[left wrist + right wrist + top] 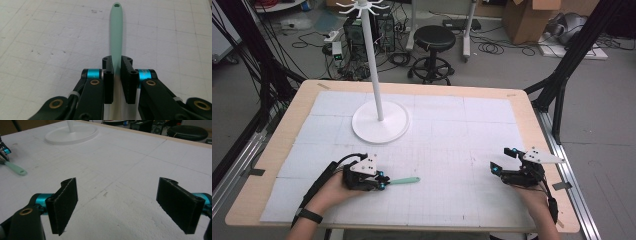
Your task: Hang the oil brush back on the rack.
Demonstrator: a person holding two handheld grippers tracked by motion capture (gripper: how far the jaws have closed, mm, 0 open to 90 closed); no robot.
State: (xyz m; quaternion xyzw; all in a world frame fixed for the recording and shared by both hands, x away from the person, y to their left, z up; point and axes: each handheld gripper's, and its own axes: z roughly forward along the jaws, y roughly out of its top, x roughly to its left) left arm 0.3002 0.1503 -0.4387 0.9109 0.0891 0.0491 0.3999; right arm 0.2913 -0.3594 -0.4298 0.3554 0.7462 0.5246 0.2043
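A mint-green utensil handle (404, 180) with a hole at its tip lies flat on the white mat, pointing right. My left gripper (383, 184) is shut on its near end; in the left gripper view the two black pads press on either side of the handle (116, 30), and the held end is hidden behind the jaws. At the right of the table my right gripper (500, 160) rests low over the mat. Its jaws (117, 182) stand wide open with nothing between them. The right gripper view also catches the handle (15, 168) far off at the left.
A white stand with a round base (379, 122) and a tall pole topped with hooks rises at the back left of the mat (437, 125). Beyond the wooden table edge (412, 85) are a black stool (434, 37), cables and cardboard boxes.
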